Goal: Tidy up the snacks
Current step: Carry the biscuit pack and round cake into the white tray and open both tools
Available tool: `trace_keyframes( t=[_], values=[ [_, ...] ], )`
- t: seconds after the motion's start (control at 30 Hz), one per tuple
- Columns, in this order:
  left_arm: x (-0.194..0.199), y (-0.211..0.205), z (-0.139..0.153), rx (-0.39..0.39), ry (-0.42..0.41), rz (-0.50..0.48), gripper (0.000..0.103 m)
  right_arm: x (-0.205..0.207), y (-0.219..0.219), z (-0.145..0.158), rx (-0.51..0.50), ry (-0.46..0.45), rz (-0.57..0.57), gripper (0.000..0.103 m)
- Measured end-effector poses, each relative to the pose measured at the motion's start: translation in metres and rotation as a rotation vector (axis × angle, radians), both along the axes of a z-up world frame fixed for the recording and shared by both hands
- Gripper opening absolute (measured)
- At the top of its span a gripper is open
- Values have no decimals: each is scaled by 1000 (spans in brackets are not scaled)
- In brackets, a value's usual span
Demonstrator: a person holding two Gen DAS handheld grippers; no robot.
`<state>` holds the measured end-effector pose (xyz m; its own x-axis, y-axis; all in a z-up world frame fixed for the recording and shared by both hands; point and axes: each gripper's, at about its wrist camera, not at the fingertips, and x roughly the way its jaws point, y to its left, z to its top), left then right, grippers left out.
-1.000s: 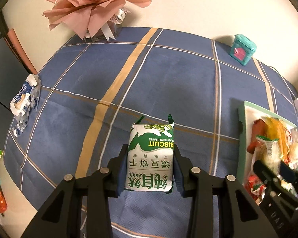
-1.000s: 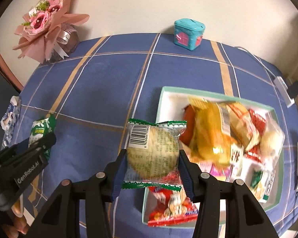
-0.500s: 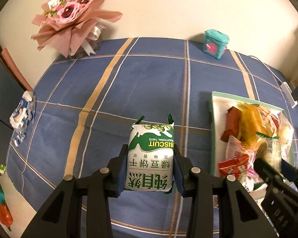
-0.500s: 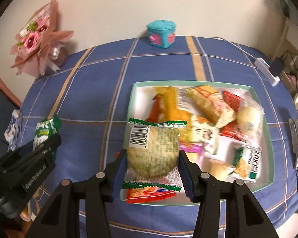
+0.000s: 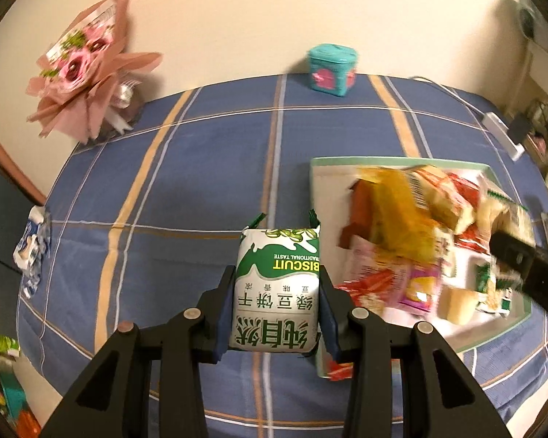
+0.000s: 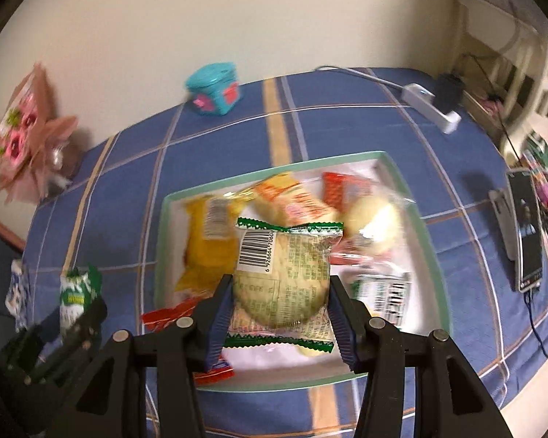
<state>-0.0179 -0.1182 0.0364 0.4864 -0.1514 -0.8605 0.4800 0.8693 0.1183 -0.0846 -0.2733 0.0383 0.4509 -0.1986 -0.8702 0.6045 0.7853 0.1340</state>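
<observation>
left gripper [image 5: 277, 314] clamped, angled down; right gripper [image 6: 279, 303] likewise, seemingly.

Ahead of the left gripper [image 5: 276, 304] and to its left, the blue checked cloth [image 5: 201, 168] lies bare as far as the bouquet [image 5: 87, 65] and the teal box [image 5: 331, 69] against the wall. Just to its right the tray [image 5: 394, 162] is heaped with snack packets [image 5: 402, 226], leaving bare floor only in its far left corner. Beyond the right gripper [image 6: 279, 292], to its right, a power strip [image 6: 429, 107] with its cable and a phone [image 6: 526, 233] crowd the cloth.
</observation>
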Motion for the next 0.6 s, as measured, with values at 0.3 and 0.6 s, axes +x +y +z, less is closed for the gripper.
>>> trace_keyframes(
  t=[0.3,0.6],
  values=[
    [-34,-40,1,14,-37,-116,42,-37,-52,5,20,-23,-132,53],
    [-52,-62,-4,22,-60,-194,42,-50,-67,5,32,-32,-159,53]
  ],
)
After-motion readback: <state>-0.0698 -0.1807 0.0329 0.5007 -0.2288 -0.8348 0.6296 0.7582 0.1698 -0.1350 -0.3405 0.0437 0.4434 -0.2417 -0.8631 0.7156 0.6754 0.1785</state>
